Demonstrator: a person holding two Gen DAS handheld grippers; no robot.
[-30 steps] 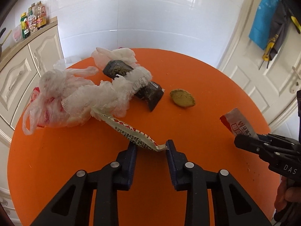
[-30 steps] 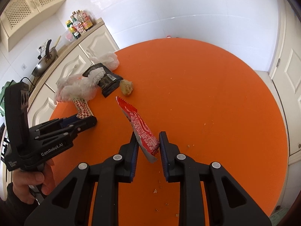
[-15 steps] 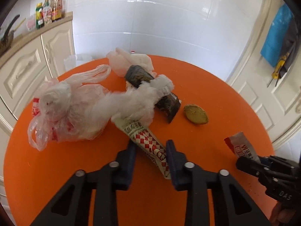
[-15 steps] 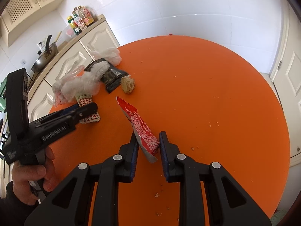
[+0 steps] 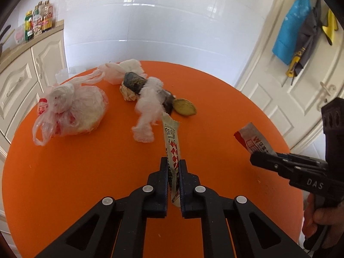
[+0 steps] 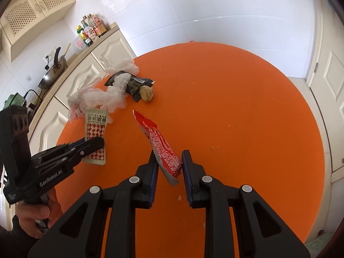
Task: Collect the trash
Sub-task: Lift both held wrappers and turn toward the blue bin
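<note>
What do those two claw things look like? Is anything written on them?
Both are black plastic with silver bolts and ribbed blue pads. The left claw body reads "GenRobot.AI"; the right claw reads "DAS". Each has a pistol-style handle held by a bare hand.

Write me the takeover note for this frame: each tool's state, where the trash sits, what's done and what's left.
Left tool: shut on the checkered wrapper, which sticks out ahead of the fingers.
Right tool: the red wrapper sits between its fingers, but they look spread, with a gap on the right; treat the grip as loose.
On the orange table: a plastic bag bundle, a dark wrapper with crumpled white film draped over it, and a food scrap beside it.
Done: two wrappers picked up.
Left: no bin is in view; deposit both, then collect the rest.
</note>
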